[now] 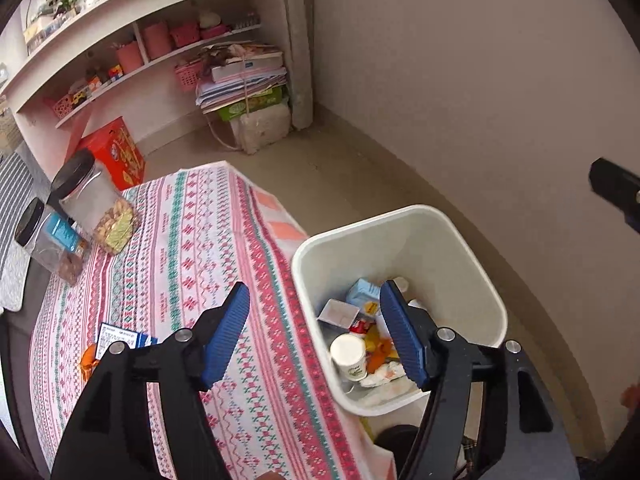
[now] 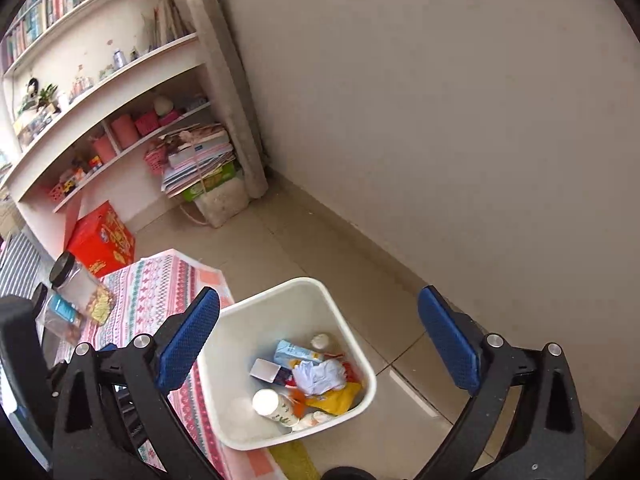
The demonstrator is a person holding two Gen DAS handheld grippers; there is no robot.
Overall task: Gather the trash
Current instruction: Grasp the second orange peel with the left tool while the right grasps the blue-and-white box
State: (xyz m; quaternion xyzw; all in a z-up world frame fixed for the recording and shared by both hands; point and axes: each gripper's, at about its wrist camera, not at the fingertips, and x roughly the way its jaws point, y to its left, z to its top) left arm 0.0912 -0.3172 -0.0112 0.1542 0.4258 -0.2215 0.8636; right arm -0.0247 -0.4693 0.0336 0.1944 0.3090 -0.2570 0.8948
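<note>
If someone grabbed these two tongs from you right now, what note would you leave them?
Left tongs: open, empty, over the table edge by the bin.
Right tongs: open, empty, above the bin.
Done: carton, cup, tissue and yellow wrapper lie in the bin.
Left: blue packet and orange scrap on the tablecloth. The two jars look like food, not trash.

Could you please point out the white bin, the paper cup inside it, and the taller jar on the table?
white bin (image 2: 352, 344): right wrist view, right inner wall.
paper cup (image 2: 266, 401): right wrist view, white top.
taller jar (image 1: 98, 204): left wrist view, clear side.
</note>
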